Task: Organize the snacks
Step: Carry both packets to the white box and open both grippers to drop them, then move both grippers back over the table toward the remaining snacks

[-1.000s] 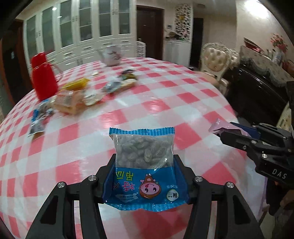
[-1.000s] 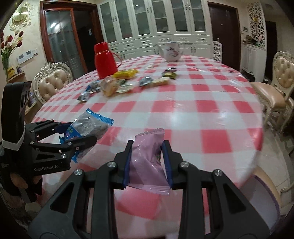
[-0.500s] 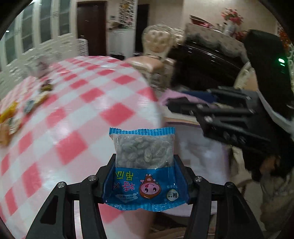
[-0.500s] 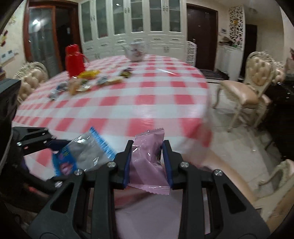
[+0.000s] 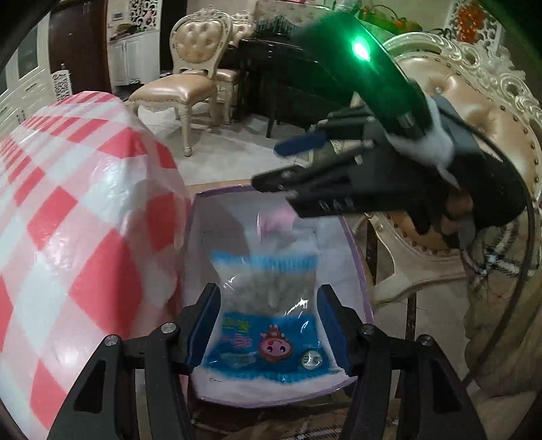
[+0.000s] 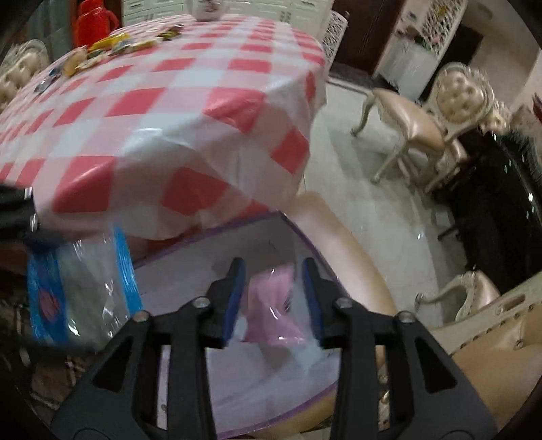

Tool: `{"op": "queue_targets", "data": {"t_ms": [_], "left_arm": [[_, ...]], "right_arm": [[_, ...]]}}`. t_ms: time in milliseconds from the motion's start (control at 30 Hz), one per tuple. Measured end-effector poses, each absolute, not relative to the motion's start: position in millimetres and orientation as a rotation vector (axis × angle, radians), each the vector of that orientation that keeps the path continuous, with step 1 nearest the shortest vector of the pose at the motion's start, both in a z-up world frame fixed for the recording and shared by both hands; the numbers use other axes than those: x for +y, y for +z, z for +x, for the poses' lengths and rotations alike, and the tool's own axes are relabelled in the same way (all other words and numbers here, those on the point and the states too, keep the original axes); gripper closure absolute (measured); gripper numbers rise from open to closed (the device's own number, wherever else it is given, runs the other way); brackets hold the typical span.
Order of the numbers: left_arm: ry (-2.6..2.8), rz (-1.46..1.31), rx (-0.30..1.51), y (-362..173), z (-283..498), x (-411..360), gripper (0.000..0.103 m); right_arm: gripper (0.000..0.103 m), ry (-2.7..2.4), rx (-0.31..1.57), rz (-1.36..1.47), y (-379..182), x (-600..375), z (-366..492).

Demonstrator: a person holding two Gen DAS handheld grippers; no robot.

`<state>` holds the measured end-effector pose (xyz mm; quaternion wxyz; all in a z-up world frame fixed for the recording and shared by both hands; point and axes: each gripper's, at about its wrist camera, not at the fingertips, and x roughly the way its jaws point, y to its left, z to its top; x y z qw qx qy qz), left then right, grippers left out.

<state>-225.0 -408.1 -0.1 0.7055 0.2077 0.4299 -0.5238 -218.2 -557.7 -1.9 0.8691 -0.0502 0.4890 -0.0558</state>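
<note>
A white box with a purple rim stands below the table edge, and both grippers hang over it. My left gripper is shut on a blue nut packet with a clear window, which also shows blurred at the left of the right wrist view. My right gripper has its jaws opening. A pink packet lies loose between its blue pads, with a gap on both sides, above the box's inside. From the left wrist view that right gripper reaches in from the right, with the pink packet under it.
The round table with the red-and-white checked cloth overhangs the box on the left. Several more snacks and a red jug sit at its far side. Cream padded chairs and a dark cabinet stand around on the tiled floor.
Both grippers swung off the tabletop, tilted down and now hang over the white box. The right jaws have spread and let go of the pink packet. The left still grips the blue packet.
</note>
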Motion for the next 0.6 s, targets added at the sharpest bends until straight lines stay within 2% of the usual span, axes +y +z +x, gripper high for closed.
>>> {"op": "queue_targets", "data": {"t_ms": [67, 333, 367, 500, 600], "left_arm": [[-1.157, 0.440, 0.933, 4.9, -220.9, -401.5, 0.042], [-0.992, 0.243, 0.845, 38.1, -143.3, -323.9, 0.034], [-0.945, 0.220, 0.826, 44.6, -128.6, -306.3, 0.030], [-0.780, 0.144, 0.783, 60.9, -83.1, -246.0, 0.027], [-0.632, 0.078, 0.750, 70.7, -46.8, -190.1, 0.019]], "right_arm": [[0.042, -0.128, 0.985, -0.068, 6.3, -564.1, -221.0], [0.041, -0.114, 0.739, 0.040, 48.6, -527.6, -188.6], [0.040, -0.097, 0.716, 0.053, 53.9, -517.2, -176.2], [0.032, 0.019, 0.659, 0.080, 70.6, -470.9, -118.2], [0.025, 0.099, 0.646, 0.064, 78.8, -432.9, -71.4]]}}
